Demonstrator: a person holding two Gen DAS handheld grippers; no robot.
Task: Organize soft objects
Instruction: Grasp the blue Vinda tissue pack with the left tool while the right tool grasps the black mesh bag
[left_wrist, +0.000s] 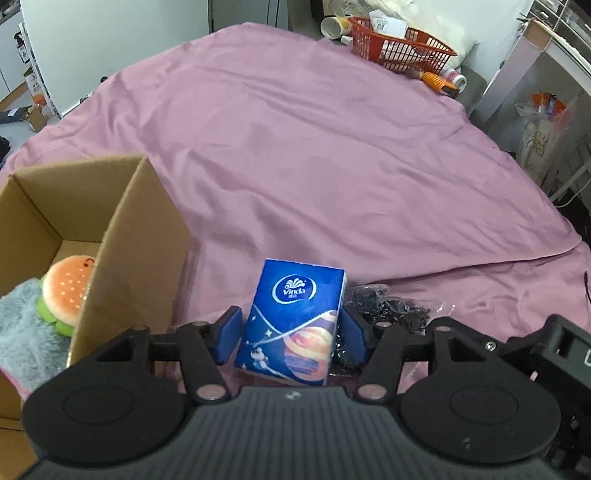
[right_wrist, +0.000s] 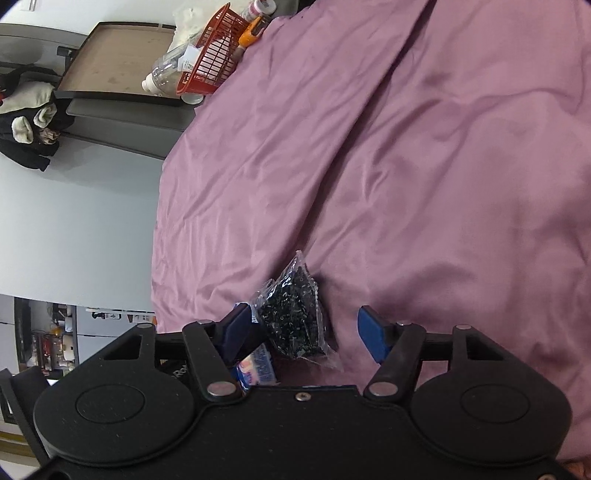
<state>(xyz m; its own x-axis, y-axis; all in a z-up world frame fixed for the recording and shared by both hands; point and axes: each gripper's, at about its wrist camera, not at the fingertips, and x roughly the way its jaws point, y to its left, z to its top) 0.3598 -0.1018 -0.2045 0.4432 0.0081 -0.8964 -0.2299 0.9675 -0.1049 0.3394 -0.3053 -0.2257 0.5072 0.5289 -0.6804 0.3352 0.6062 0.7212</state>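
Observation:
My left gripper is shut on a blue Vinda tissue pack, held upright just right of the open cardboard box. The box holds a plush burger and a grey fluffy item. A clear bag of black bits lies on the purple sheet behind the tissue pack. In the right wrist view my right gripper is open, its blue fingers on either side of that bag. A corner of the tissue pack shows at the lower left.
The purple bedsheet covers the whole surface. A red basket with clutter, bottles and an orange tool sits at the far edge; it also shows in the right wrist view. A bag hangs beyond the bed's right side.

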